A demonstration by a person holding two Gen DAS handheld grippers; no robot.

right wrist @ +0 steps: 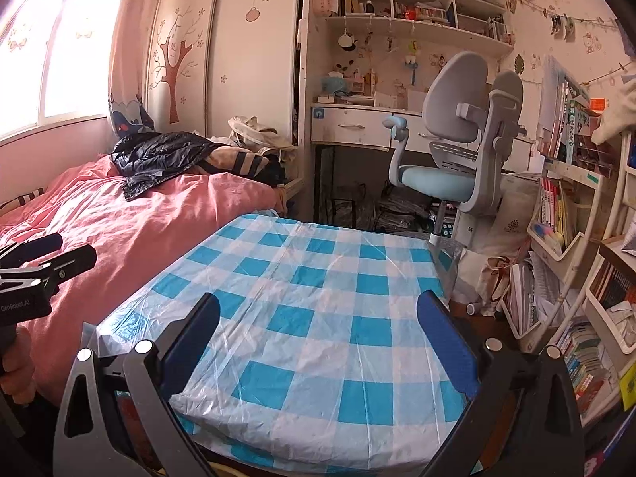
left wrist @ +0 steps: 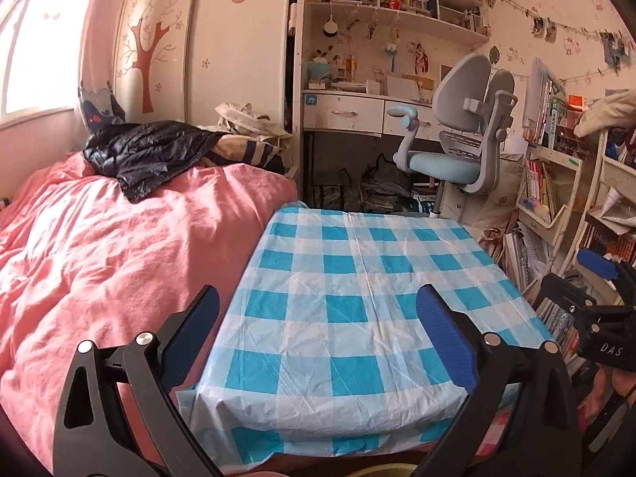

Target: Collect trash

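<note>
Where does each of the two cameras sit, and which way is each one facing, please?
Left wrist: on the left gripper, over the near edge of the checked table, facing the desk and chair; its open fingers show, with the right gripper at right.
Right wrist: on the right gripper, facing the same way from further right; its open fingers show, with the left gripper and a hand at left.
Shared: table, pink bed, desk, chair.

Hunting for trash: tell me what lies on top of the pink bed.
On the pink bed lie a crumpled black jacket, a striped cloth and a beige bag. Anything beneath them is hidden.
</note>
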